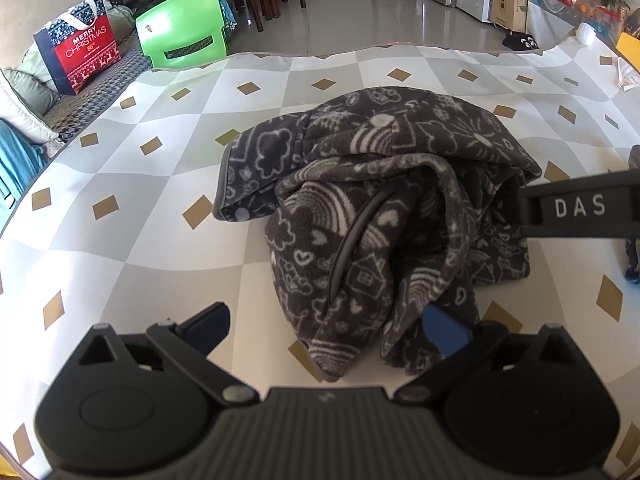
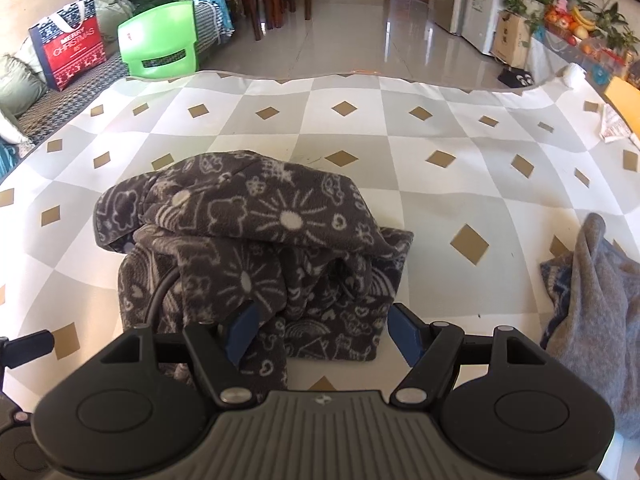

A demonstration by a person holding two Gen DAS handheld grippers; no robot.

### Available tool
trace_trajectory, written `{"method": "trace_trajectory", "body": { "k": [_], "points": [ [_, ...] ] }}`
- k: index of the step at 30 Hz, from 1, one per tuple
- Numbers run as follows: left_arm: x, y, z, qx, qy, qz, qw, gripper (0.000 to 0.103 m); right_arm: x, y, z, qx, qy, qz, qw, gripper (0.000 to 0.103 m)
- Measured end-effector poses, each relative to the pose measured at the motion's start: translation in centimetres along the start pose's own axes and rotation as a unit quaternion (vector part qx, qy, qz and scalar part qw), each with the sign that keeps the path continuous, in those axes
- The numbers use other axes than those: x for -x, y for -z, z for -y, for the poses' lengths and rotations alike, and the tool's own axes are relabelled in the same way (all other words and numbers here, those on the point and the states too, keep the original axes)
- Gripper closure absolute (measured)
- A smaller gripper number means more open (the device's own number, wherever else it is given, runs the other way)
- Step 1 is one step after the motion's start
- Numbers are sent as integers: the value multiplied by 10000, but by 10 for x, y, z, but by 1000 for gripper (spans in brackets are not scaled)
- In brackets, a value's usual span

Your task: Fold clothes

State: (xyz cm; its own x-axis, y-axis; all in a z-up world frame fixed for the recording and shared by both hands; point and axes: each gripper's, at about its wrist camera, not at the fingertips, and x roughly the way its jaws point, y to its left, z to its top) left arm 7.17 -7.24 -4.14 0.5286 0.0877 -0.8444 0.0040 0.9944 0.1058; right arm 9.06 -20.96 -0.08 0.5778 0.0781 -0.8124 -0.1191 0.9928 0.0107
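Dark patterned fleece (image 1: 372,200) bundled mid-table (image 1: 140,208); both grippers sit at its near edge, left gripper (image 1: 336,332) spread around the hanging fold, right gripper (image 2: 320,332) spread too, bracketing the bundle's front without pinching, bundle running left-to-right between them

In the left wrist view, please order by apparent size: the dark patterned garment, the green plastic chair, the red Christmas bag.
1. dark patterned garment, though nearest the camera
2. green plastic chair
3. red Christmas bag, only slightly smaller
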Motion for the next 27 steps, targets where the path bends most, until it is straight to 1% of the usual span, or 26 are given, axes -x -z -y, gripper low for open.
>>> {"method": "trace_trajectory", "body": {
  "k": [3, 4, 8, 10, 12, 14, 17, 20, 22, 24, 26, 27],
  "points": [
    [-4, -8, -9, 119, -97, 72, 9999, 11, -10, -6, 11, -152, -115, 6, 9998, 32],
    [-5, -11, -14, 187, -109, 100, 9997, 17, -13, -8, 15, -225, -151, 6, 9996, 32],
    [-15, -19, -30, 564, 49, -23, 9984, 30, -24, -12, 33, -570, -372, -53, 9977, 32],
    [-17, -20, -35, 680, 159, -48, 9975, 31, -28, -14, 37, -723, -542, -99, 9959, 32],
    [-18, -20, -34, 664, 179, -35, 9976, 30, -29, -15, 37, -852, -730, -147, 9936, 32],
    [-18, -20, -33, 600, 89, -24, 9982, 24, -27, -15, 33, -917, -961, -179, 9910, 32],
    [-19, -20, -38, 654, -123, -38, 9978, 20, -16, -14, 19, -739, -1280, -124, 9889, 32],
    [-21, -21, -49, 788, -314, -68, 9964, 17, -11, -9, 0, -370, -1554, -103, 9871, 32],
    [-22, -21, -55, 849, -441, -69, 9954, 14, -14, -5, -13, -150, -1513, -54, 9884, 32],
    [-23, -20, -58, 861, -562, -89, 9947, 11, -21, -1, -23, 18, -1366, -41, 9906, 32],
    [-24, -20, -61, 886, -655, -106, 9939, 6, -32, 1, -27, 15, -1135, 41, 9935, 33],
    [-24, -20, -63, 909, -686, -101, 9935, 6, -37, 2, -27, -23, -1015, 37, 9948, 35]
  ]
}}
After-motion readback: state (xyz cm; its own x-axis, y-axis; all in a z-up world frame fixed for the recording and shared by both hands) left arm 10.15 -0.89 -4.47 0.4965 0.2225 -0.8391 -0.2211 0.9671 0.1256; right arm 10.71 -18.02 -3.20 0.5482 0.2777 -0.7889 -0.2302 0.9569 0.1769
